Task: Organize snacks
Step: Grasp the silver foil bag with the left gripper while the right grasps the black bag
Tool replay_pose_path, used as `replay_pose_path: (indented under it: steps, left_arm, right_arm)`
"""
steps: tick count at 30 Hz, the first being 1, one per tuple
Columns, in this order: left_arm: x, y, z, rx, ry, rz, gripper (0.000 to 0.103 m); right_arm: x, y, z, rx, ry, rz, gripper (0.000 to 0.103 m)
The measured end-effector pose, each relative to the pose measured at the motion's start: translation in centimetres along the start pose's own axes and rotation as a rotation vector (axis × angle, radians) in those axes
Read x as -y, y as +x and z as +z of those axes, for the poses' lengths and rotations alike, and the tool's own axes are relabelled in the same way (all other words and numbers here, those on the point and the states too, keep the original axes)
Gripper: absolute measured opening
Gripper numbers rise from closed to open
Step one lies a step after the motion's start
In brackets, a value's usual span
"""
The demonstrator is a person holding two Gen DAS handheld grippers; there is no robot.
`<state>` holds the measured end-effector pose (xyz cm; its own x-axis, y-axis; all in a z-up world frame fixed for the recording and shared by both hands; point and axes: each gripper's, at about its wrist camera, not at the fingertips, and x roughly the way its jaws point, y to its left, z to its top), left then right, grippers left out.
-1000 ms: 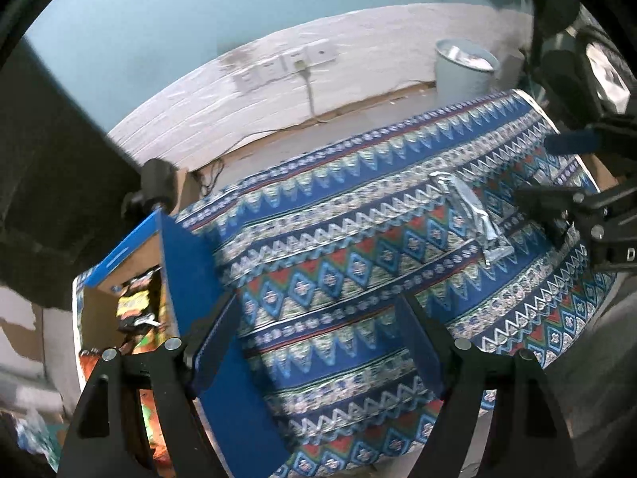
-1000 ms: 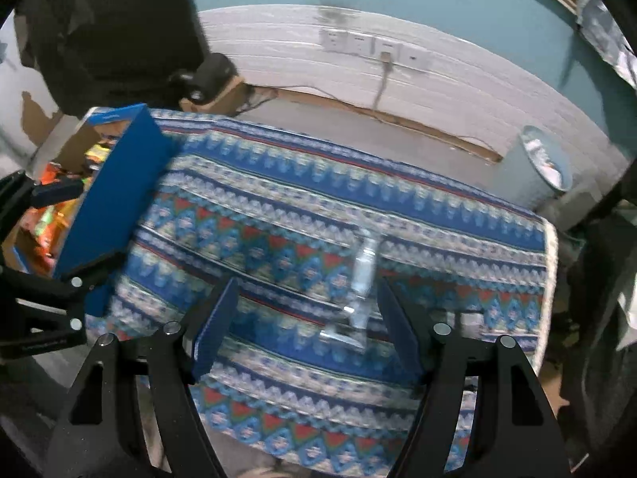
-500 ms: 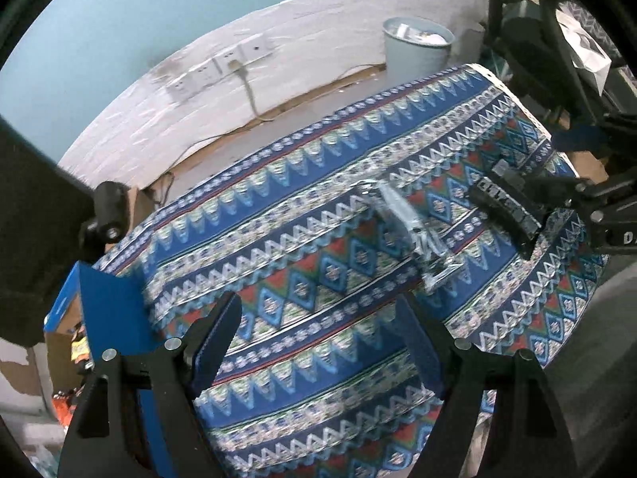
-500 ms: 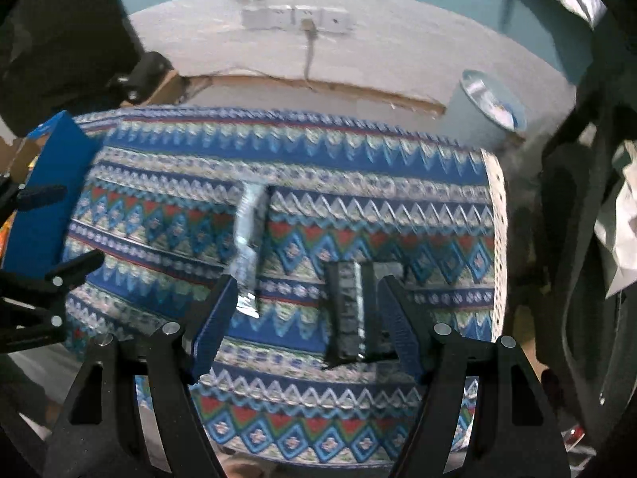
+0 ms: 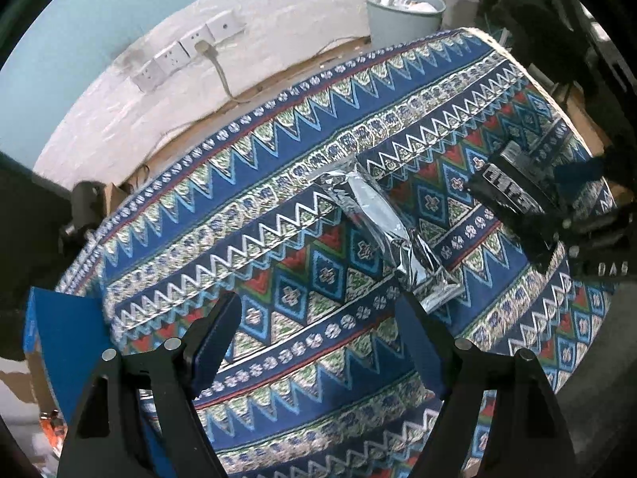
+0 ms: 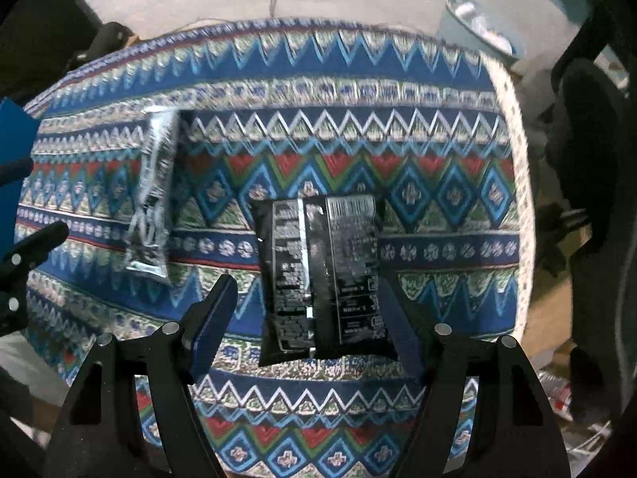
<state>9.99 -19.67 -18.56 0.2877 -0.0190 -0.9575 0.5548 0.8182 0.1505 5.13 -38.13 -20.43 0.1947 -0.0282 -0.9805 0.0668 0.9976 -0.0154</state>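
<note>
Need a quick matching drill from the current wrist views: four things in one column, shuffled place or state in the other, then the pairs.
Things:
1. silver foil packet
2. black snack packet
3. blue box flap
4. bin

Places or states:
A. on the floor beyond the far edge of the patterned tablecloth
B. at the table's left end, beside the left claw
C. lying flat between the open fingers of the right claw
D. lying on the cloth ahead of the left claw, not held

Pairs: 1-D, 2-C, 3-B, 4-A
</note>
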Motion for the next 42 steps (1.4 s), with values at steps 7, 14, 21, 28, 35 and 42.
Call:
replay_pose_path:
  steps: [7,14,21,28,35,42]
  left_arm:
    - [1.3,1.9,1.6,-0.012,0.0,-0.008,0.081]
    - [2.0,3.5,3.5,-0.036,-0.045,-0.028,0.081]
    - [2.0,5.6,5.4,-0.064,-0.096,-0.031,0.082]
    - [1.1,7.6,6.1,-0.089,-0.149,-0.063,0.08]
    - [1.4,7.8,5.3,-0.095,-0.127,-0.081,0.03]
    - [0.9,5.6,3.7,-0.048,-0.096,-0.077,0.03]
  right_arm:
    - [0.5,2.3,0.0,-0.032,-0.01,-0.041,0.072]
    - [0.8,3.8,0.2,-0.047,-0.024,-0.052,0.073]
    - [0.6,3.3,0.8,-0.004,-0.01,-0.022,0.062]
    - [1.6,2.0,1.6,0.019,0.012,-0.002,0.062]
    - [1.6,1.7,2.9,0.029,-0.005,0.013,0.062]
    - [0.1,0.4,4.0,0.059,-0.038,0.031,0.062]
